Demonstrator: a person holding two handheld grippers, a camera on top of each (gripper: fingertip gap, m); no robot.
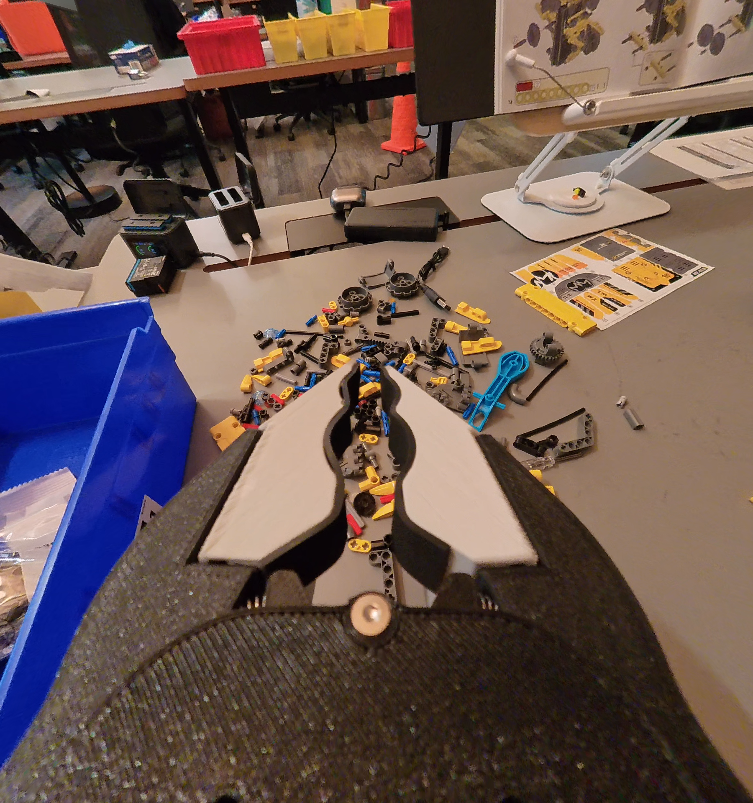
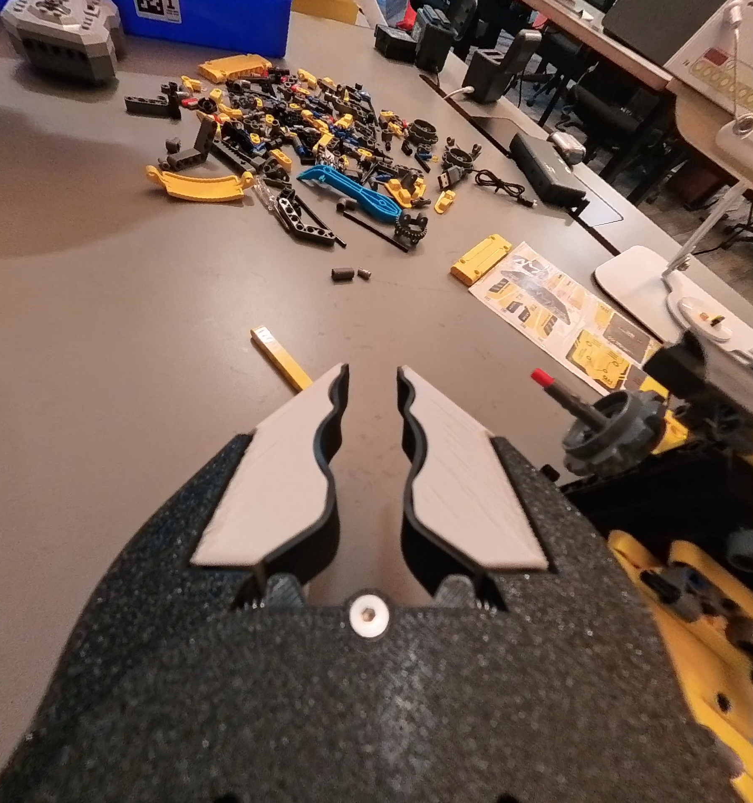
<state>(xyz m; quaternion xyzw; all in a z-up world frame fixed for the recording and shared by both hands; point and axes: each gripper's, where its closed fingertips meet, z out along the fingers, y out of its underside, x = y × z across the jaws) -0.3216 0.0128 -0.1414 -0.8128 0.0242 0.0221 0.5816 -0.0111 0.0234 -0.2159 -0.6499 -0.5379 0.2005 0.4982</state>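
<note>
The left gripper [image 1: 371, 374] hangs over a heap of small building parts [image 1: 366, 347] on the grey tabletop [image 1: 627, 565], its tips nearly closed with only a narrow gap and nothing between them. A blue lever tool [image 1: 498, 386] lies at its 2 o'clock. The right gripper [image 2: 372, 373] hovers with jaws apart and empty; a yellow strip [image 2: 279, 356] lies just beside its left tip at 10 o'clock, and a part-built yellow model [image 2: 670, 543] stands at 3 o'clock.

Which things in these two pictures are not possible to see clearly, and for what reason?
- Left wrist view: the left gripper covers part of the pile of small parts; what lies under its fingers is hidden.
- Left wrist view: the blue bin is cut by the left edge; the bags inside are blurred.
- Right wrist view: the yellow and black model is cut by the right edge and blurred.
- Right wrist view: the yellow strip passes under the right gripper.
</note>
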